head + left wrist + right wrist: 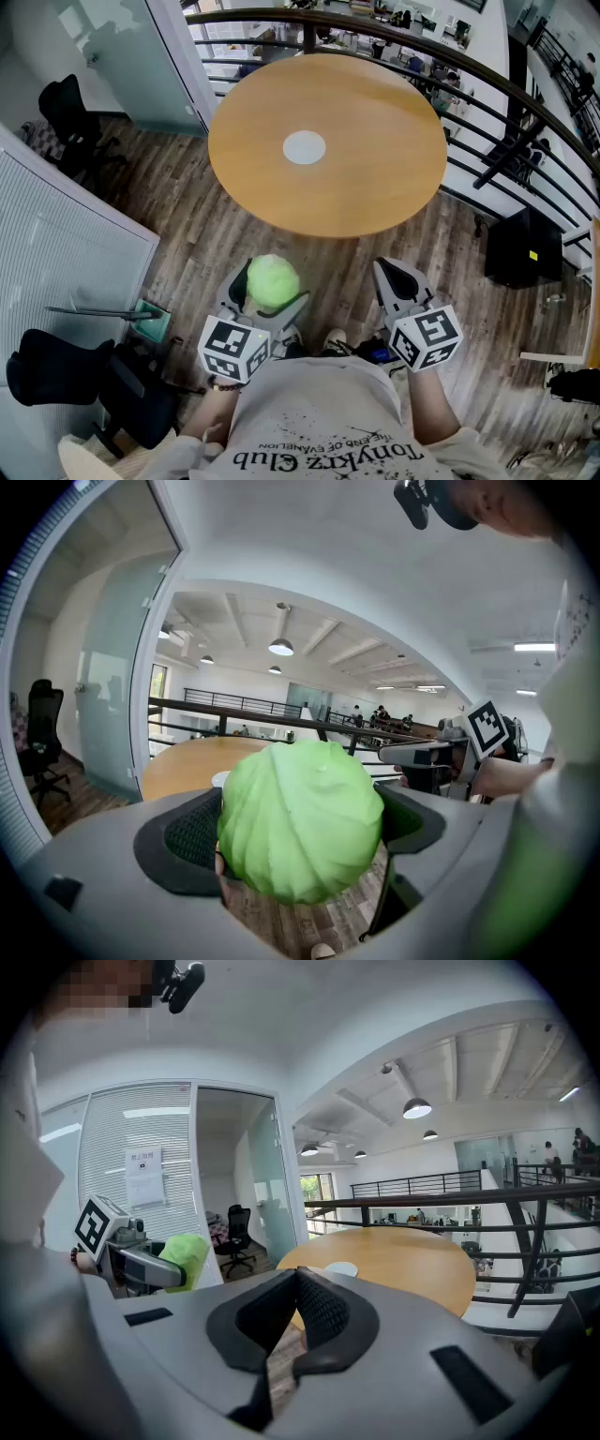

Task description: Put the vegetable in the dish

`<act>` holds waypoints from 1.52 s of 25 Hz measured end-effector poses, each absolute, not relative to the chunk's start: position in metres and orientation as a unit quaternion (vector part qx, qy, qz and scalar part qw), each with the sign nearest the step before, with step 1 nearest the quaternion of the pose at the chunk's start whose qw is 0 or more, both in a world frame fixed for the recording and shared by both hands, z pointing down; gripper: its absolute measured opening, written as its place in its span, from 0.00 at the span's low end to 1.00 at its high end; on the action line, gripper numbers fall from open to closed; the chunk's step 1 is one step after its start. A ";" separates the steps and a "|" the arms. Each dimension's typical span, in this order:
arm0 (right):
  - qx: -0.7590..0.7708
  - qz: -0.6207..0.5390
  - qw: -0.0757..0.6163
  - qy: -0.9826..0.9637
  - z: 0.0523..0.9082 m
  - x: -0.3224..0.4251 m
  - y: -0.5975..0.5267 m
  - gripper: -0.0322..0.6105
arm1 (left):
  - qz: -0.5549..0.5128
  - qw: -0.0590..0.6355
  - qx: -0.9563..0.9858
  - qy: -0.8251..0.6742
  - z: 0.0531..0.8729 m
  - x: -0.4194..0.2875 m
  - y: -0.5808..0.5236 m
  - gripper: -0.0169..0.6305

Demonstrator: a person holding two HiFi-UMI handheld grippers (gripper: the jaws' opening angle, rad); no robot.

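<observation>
A round pale-green cabbage (273, 280) sits between the jaws of my left gripper (271, 296), which is shut on it and held low, close to my body. In the left gripper view the cabbage (300, 819) fills the gap between both pads. A small white dish (305, 148) lies at the centre of the round wooden table (375, 169), well ahead of both grippers. My right gripper (397, 277) hangs beside the left one, shut and empty, its pads (319, 1312) meeting. From the right gripper view the cabbage (188, 1251) shows at the left and the dish (340, 1268) just beyond the jaws.
A dark metal railing (487, 84) curves behind the table. A glass partition (112, 56) and black office chairs (70, 112) stand at the left. A black box (520, 246) sits on the wooden floor (206, 234) at the right.
</observation>
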State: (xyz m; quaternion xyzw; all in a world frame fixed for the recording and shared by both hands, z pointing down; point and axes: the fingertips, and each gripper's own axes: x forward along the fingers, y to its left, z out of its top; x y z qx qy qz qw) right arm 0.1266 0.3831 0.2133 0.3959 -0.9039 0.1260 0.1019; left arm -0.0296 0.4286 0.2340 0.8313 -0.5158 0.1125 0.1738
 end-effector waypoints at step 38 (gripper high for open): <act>0.470 0.129 0.105 -0.867 0.217 0.095 0.364 0.09 | 0.097 0.184 0.853 -0.478 0.248 -0.111 0.415 0.79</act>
